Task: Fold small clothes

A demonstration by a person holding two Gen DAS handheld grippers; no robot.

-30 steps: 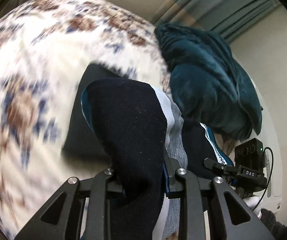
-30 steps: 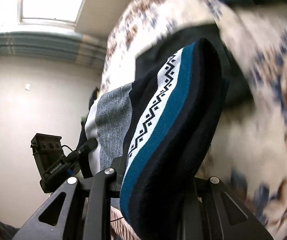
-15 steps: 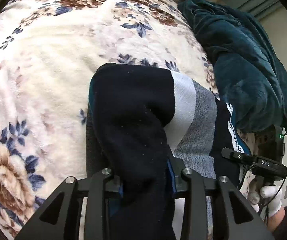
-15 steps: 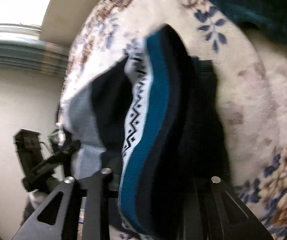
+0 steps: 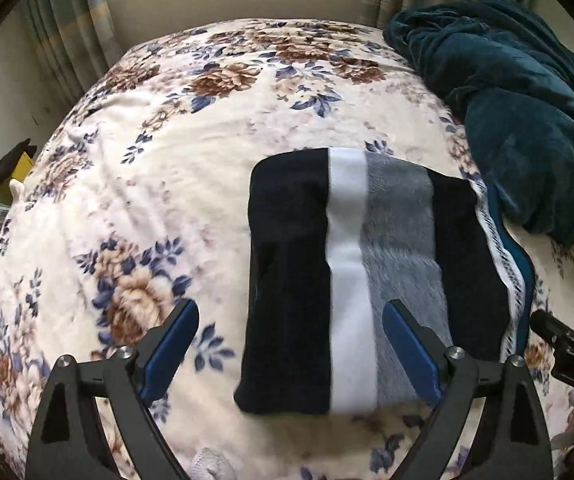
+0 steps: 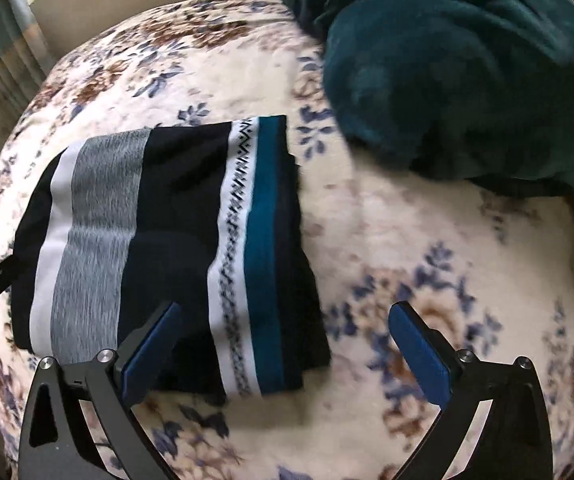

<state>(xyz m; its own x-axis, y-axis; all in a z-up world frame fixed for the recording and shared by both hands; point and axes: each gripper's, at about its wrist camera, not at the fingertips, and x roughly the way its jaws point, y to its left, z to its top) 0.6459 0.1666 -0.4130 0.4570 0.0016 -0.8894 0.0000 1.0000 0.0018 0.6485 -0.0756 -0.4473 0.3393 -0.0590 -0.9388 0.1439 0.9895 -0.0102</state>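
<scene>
Left wrist view gives me the left tongs (image 5: 291,350) spread wide, gripping nothing — the folded striped garment (image 5: 367,276) lies flat on the floral bed cover (image 5: 167,168). My right tongs (image 6: 287,340) gape just as wide, empty, over its teal-banded edge — a teal blanket (image 6: 467,68) heaped nearby.

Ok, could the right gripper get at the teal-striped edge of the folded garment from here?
Probably yes. The right gripper is open just above the garment, whose teal stripe lies flat between its fingers with nothing on top. The teal blanket sits apart, farther back.
</scene>
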